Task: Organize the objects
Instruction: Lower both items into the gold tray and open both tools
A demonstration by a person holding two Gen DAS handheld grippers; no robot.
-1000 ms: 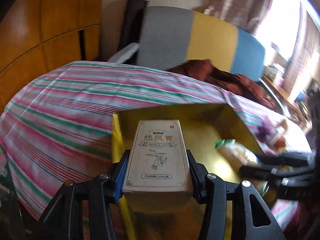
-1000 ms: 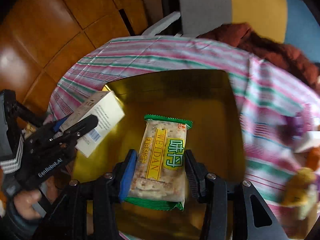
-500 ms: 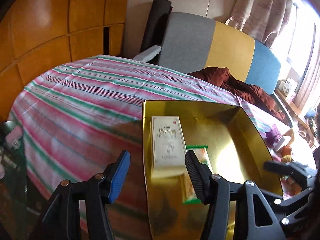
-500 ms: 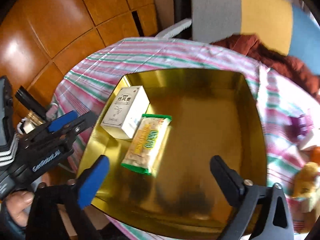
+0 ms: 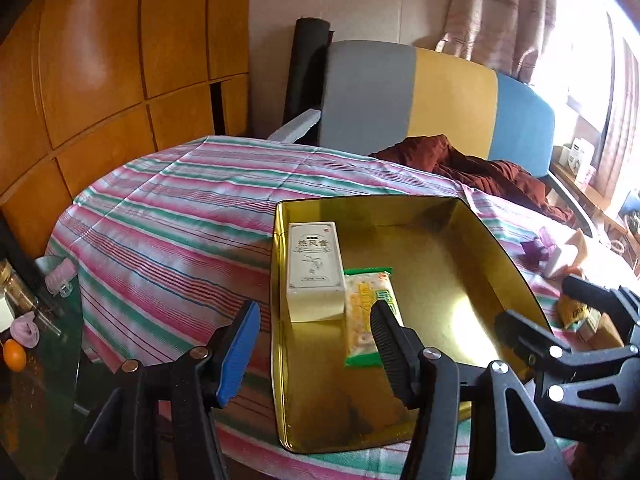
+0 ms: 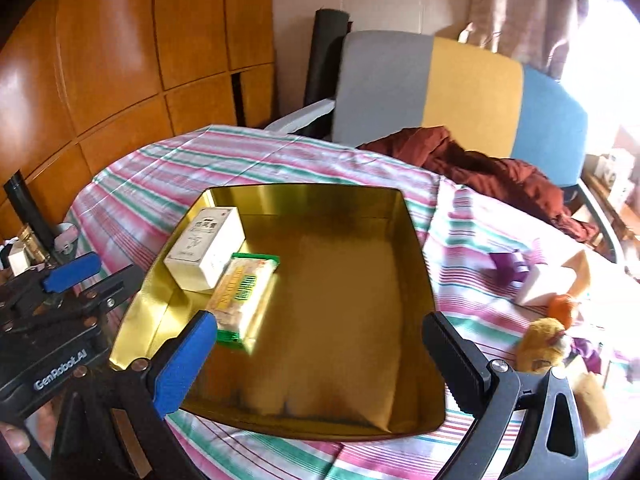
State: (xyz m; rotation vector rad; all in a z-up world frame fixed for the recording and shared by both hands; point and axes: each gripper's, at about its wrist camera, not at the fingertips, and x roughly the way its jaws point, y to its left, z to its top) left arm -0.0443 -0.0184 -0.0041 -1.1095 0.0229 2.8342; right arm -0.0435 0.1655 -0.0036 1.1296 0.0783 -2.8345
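Both claws backed further off since half a second ago; box and packet unchanged in tray. Left claw point(image 5: 314, 344) released, nothing between its fingers, hovering over tray's near-left corner. Right claw point(image 6: 320, 344) released wide, empty, above tray's near edge. Gold tray point(image 6: 416, 248) sits on striped bench point(image 6: 280, 152). White box point(image 6: 206, 248) lies flat in tray's far-left corner, against left wall, long axis running near-to-far, printed face up, text top toward far wall. Cracker packet point(image 6: 244, 296) lies flat just beside box on its right, touching it, long axis roughly parallel, green end toward far wall, slightly skewed. Remaining items on bench right of tray: plush toy point(image 6: 542, 344), purple item point(image 6: 510, 266), white block point(image 6: 544, 284). Risk, my judgement: reaching right for these, claw could clip the tray wall and shift it on the loose cloth; plush likely squashes and slips from a shallow grip.
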